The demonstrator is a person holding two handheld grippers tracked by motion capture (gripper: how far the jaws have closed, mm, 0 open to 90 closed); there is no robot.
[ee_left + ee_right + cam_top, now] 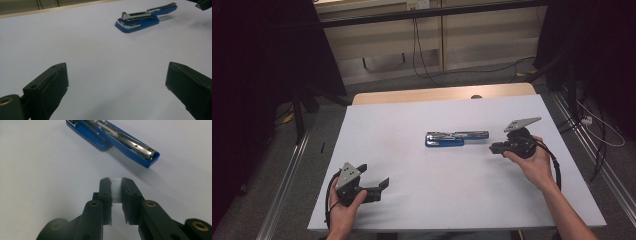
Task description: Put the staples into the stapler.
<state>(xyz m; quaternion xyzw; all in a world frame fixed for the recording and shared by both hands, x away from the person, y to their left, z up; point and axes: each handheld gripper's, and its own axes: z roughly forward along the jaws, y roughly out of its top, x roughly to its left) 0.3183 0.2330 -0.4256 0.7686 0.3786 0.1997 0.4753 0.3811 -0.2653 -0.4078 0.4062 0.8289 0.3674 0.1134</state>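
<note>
White tabletop (422, 200) carried the whole scene. At the near left, the left gripper (374, 181) rested low over the surface in a hand, its black jaws spread wide apart with nothing between them; in the left gripper view the two pads (53, 82) framed only bare white.

Toward the middle, a little to the far side, lay the blue plastic stapler with a bright metal staple channel (455, 138). It was swung fully open, base and arm stretched out in one line, so the magazine rail faced up and looked ready for loading.

At the right, the right gripper (495, 148) pointed at the stapler's right end from just beside it, not touching. Its jaws were drawn close together and clamped on a small pale strip (116, 190), probably a stick of staples, though the blur left that uncertain.

By that reading, opening the stapler and picking up the strip were done. What remained was sliding the strip into the channel, letting go, and folding the stapler shut.
</note>
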